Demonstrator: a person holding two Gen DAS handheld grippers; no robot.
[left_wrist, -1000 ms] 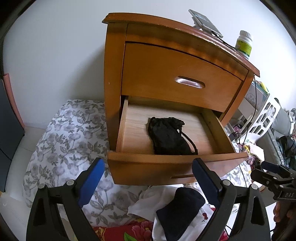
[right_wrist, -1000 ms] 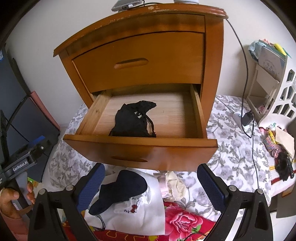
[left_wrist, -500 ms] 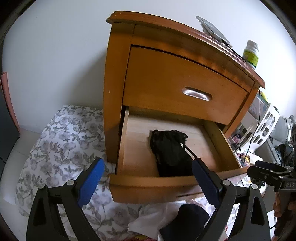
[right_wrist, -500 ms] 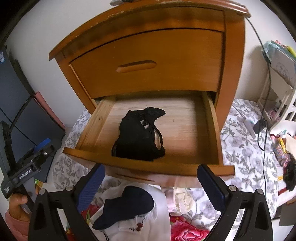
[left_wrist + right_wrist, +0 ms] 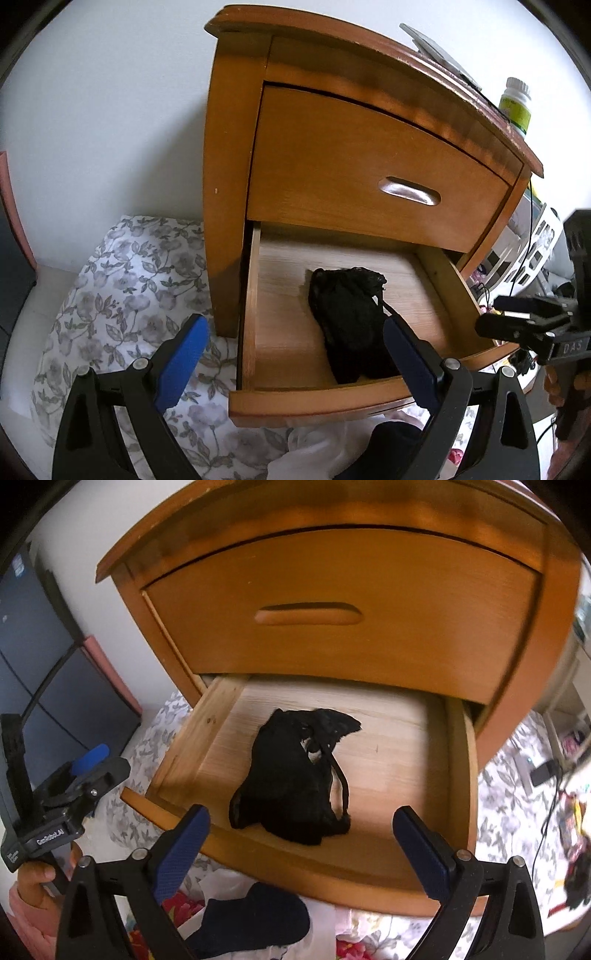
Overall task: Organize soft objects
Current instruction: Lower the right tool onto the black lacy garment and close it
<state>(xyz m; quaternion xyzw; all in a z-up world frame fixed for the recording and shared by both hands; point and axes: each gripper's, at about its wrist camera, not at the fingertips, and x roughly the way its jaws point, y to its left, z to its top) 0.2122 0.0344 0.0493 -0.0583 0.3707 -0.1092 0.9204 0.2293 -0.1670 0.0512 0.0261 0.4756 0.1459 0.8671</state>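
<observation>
A black lace garment (image 5: 351, 314) lies in the open lower drawer (image 5: 314, 402) of a wooden nightstand (image 5: 369, 155); it also shows in the right wrist view (image 5: 295, 779). A dark sock (image 5: 255, 923) lies on a white cloth (image 5: 218, 882) below the drawer front. My left gripper (image 5: 295, 354) is open and empty, over the drawer's front left part. My right gripper (image 5: 303, 845) is open and empty, just in front of the garment above the drawer front (image 5: 332, 871).
The upper drawer (image 5: 332, 609) is closed. A pill bottle (image 5: 515, 107) and a flat device (image 5: 439, 55) sit on the nightstand top. Floral bedding (image 5: 110, 295) lies around. A white rack (image 5: 539, 240) and cables (image 5: 546, 812) are at the right.
Both grippers have moved forward and up toward the open drawer, so the garment looms larger. The sock and white cloth have slid to the bottom edge of both views.
</observation>
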